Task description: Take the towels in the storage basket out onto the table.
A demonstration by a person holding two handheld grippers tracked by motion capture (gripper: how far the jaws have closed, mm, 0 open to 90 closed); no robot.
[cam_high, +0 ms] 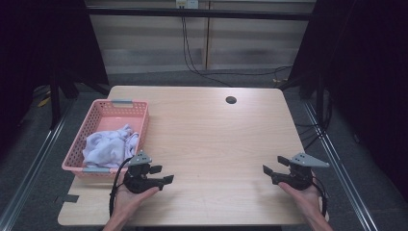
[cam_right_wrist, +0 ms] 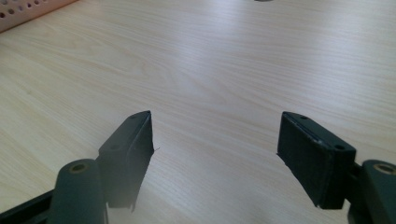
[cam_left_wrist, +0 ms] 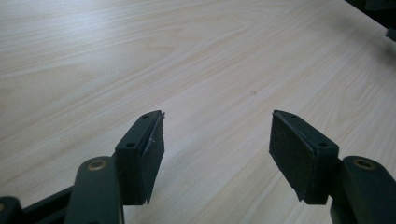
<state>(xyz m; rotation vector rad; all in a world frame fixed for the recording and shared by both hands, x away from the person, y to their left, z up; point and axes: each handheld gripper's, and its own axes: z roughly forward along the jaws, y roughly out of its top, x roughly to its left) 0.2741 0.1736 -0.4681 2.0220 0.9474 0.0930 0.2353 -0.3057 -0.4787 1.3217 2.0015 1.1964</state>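
Both grippers sit low over the table [cam_high: 211, 139], palms under them, jaws aimed inward at each other. My left gripper [cam_high: 162, 175] gapes with nothing between its flat black pads; my right gripper [cam_high: 272, 166] is likewise spread and holds nothing. Just beyond my left gripper stands the pink perforated plastic basket [cam_high: 140, 111], with a crumpled pale lilac cloth [cam_high: 109, 146] inside. Smooth light woodgrain lies under both.
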